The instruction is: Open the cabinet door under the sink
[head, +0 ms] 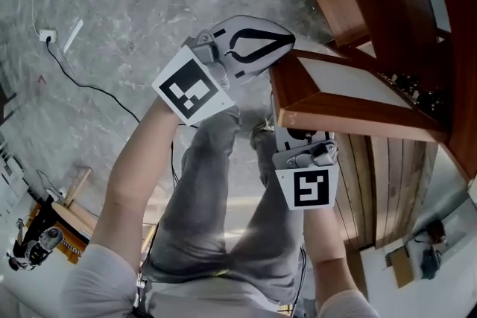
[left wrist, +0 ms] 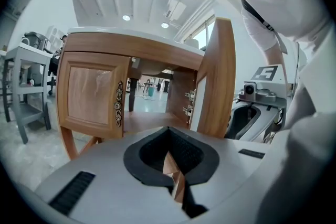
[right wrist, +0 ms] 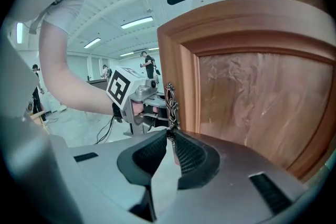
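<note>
The reddish-brown wooden cabinet door (head: 350,115) stands swung open at three o'clock, its ornate dark metal handle (right wrist: 170,105) clamped by the right gripper (right wrist: 169,134), while the left gripper (left wrist: 168,131) is closed on nothing.

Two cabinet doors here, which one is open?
The door whose ornate handle the right gripper is clamped on: it stands swung out from the cabinet. The other door sits shut, flush with the front.
</note>
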Tool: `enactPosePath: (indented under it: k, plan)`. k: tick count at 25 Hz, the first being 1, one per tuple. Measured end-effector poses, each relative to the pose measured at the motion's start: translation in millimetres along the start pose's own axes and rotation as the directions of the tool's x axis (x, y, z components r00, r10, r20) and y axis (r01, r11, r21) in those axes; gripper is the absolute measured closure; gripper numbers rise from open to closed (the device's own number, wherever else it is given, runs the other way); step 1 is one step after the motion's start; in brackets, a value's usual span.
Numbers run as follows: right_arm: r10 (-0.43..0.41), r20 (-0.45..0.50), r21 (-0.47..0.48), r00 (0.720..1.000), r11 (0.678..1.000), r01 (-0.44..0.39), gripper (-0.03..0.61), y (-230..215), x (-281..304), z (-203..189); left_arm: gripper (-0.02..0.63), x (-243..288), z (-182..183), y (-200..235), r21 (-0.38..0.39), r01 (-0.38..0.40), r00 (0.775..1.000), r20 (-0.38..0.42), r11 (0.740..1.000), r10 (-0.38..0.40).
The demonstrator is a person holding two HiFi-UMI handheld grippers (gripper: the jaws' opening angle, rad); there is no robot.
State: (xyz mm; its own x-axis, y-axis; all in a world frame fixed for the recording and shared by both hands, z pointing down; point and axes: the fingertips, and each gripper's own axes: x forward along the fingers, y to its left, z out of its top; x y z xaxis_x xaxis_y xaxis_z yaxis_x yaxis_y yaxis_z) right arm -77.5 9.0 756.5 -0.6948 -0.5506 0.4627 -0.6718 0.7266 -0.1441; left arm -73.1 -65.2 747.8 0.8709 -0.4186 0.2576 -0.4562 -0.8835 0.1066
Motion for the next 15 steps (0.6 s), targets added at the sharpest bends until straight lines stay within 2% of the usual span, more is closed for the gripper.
enactPosePath:
  k: [5,11,15]
  plan:
    - [-0.024,0.022,0.043,0.999,0.999,0.023,0.529,2.4,-22.0,3.2,0.606,-8.1,-3.5,-13.4,-0.041,-0.025,1.000,-0.011,0.999,0.025]
    - [-0.054,0.048,0.074,0.997,0.996,0.051,0.529,-0.2,-47.0,20.5,0.606,-9.4,-10.1,-42.9,-0.076,0.007,0.998,-0.067,0.997,-0.012]
    - [-0.041,0.030,0.107,0.999,0.993,0.038,0.529,8.9,-68.0,23.8,0.606,-8.3,-14.1,-69.4,-0.118,0.023,0.994,-0.099,0.993,-0.035]
